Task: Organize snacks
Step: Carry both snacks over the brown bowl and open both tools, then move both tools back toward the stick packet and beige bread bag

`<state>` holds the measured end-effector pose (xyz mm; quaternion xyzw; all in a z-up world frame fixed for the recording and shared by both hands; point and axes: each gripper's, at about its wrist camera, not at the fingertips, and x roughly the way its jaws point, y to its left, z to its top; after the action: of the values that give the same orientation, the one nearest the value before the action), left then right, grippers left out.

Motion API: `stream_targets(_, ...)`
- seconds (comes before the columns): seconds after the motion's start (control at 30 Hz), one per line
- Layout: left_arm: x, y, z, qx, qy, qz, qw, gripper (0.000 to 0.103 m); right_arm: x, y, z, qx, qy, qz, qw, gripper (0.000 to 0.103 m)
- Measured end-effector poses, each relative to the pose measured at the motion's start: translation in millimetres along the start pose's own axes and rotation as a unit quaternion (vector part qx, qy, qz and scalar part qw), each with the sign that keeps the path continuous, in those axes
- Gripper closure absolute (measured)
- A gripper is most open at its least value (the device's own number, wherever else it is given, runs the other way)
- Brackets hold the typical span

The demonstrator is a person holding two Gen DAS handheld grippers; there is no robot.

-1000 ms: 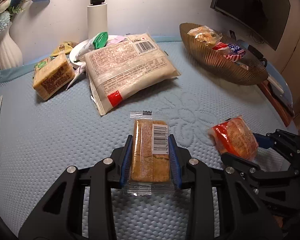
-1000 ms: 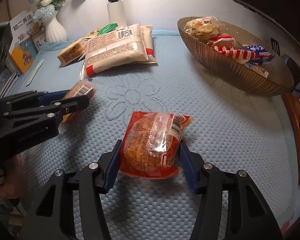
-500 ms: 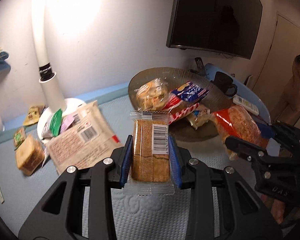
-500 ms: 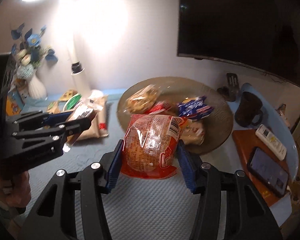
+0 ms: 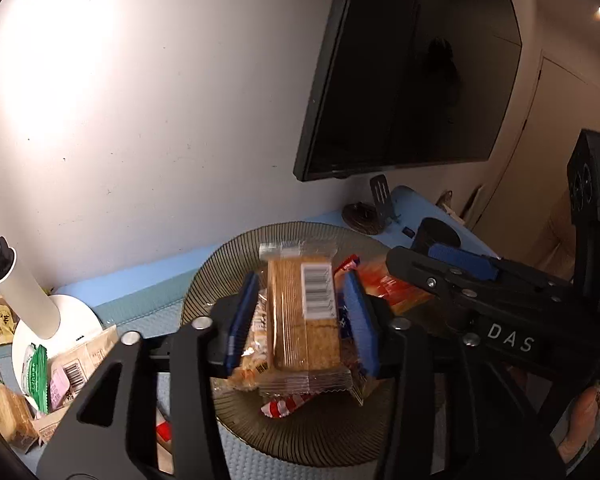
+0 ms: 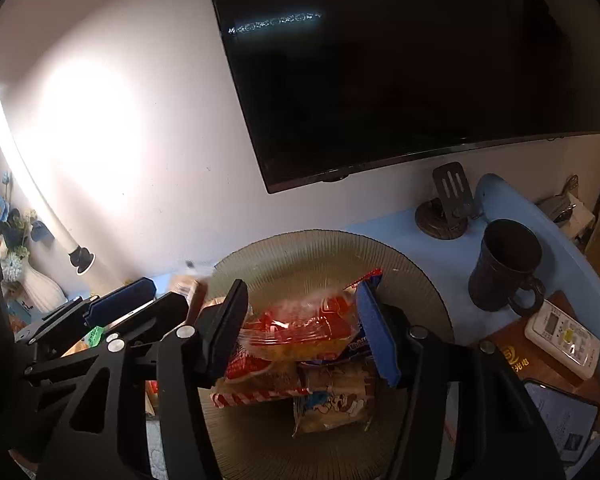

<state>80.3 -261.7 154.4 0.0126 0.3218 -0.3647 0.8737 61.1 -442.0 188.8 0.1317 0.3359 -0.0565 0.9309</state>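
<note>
The left gripper (image 5: 302, 312) is over the ribbed bowl (image 5: 324, 440) with its blue pads spread clear of the biscuit pack (image 5: 302, 320). The pack lies between the pads but no pad visibly presses it; it appears to rest on the snacks already in the bowl. A barcode label faces up on its wrapper; the digits are not legible. Far left of this gripper, loose snack packets (image 5: 48, 376) remain around the white lamp base (image 5: 60, 320).

The right gripper (image 6: 300, 328) is also over the bowl (image 6: 328, 252), jaws wide, with the red-wrapped bun (image 6: 300, 330) lying between the pads on top of the pile. A gap shows at each pad. "DAS" is printed on the right gripper body in the left wrist view.

Judged step: release of both items into the bowl. The next move calls for lifting both grippers straight up clear of the wrappers, then returning left to the remaining packets.

Right of the right gripper stand a dark mug (image 6: 504, 264), a remote control (image 6: 562, 336) and a phone (image 6: 564, 420). Their printing cannot be read.
</note>
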Motion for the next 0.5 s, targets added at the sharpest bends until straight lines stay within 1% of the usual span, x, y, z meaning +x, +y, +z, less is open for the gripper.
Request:
stream_targets(0.07,-5.4,6.0,1.8,-0.009,-0.002,-0.003,1.0,0.044,-4.1,-3.1,-4.8,0.005,0.004,0.002,1.0,0.046)
stream_targets(0.13,-17.6,11.8,-1.9,-0.007,-0.006,0.005,0.9999,0.044,-9.3,-1.3,-13.3,0.004,0.008,0.002,1.0,0.047)
stream_targets(0.23,-41.1,22.4,-8.6,-0.015,-0.009,0.014,0.9998,0.043,-17.8,6.5,-28.3,0.005,0.02,0.019,1.0,0.047)
stream_targets(0.33,-73.9,33.3,-19.9,-0.021,-0.014,0.031,0.9992,0.042,-30.0,25.2,-42.3,-0.005,0.033,0.041,0.999,0.047)
stream_targets(0.43,-108.3,49.0,-31.0,-0.026,-0.021,0.055,0.9979,0.04,-46.1,53.9,-57.8,-0.03,0.037,0.06,0.997,0.047)
stream_targets(0.5,-132.6,62.3,-40.8,-0.039,-0.025,0.074,0.9962,0.039,-53.3,76.1,-69.4,-0.048,0.041,0.077,0.995,0.046)
